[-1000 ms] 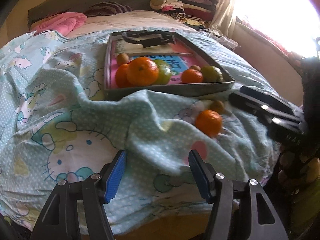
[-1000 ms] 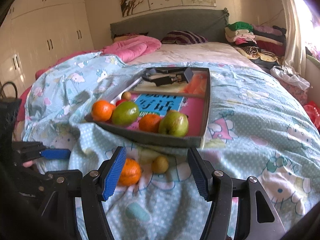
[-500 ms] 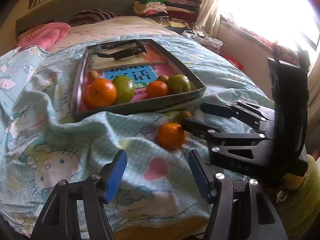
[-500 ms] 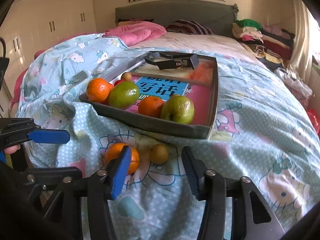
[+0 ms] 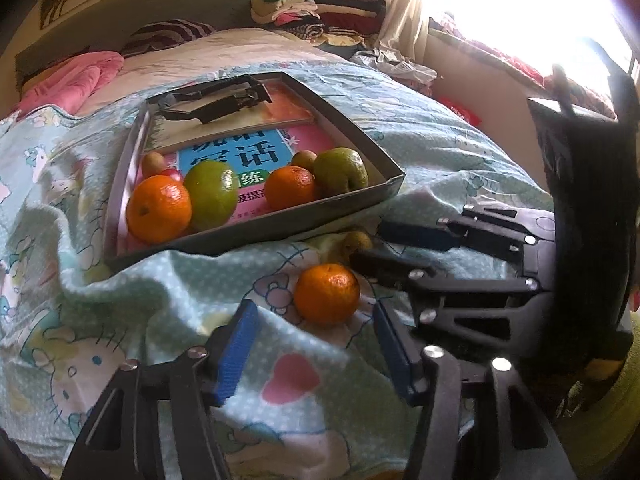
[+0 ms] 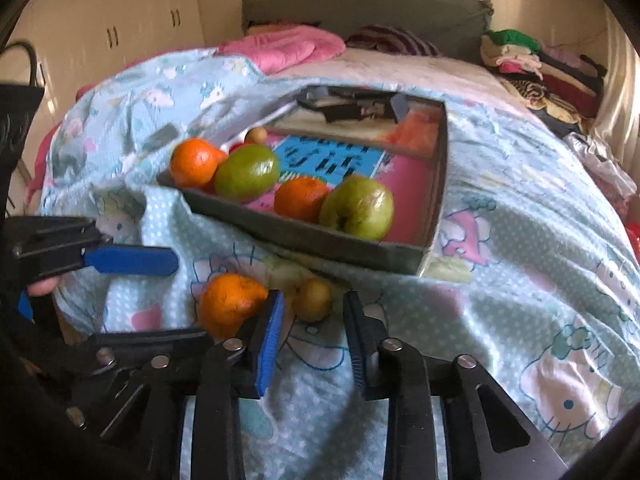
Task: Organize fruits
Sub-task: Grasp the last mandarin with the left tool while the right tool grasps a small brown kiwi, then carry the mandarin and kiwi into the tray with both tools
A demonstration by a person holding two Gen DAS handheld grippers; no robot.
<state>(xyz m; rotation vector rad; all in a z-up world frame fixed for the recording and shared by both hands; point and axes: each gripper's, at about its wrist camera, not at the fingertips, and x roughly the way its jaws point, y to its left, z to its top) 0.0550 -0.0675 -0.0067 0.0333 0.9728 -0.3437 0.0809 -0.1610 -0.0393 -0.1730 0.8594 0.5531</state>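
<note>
**Two fruits loose on the quilt**

Left wrist: tray (image 5: 352,204) holds two oranges, two green fruits and small ones. Loose orange (image 5: 327,293) lies just beyond my left gripper (image 5: 314,356), jaws closing, grasping nothing.

Right wrist: small brown fruit (image 6: 313,299) just beyond my right gripper (image 6: 314,344); jaws narrowing, not pinching it.

orange (image 5: 327,294) | on quilt, before tray (image 5: 256,236) | small brown fruit (image 6: 313,299) beside
</note>
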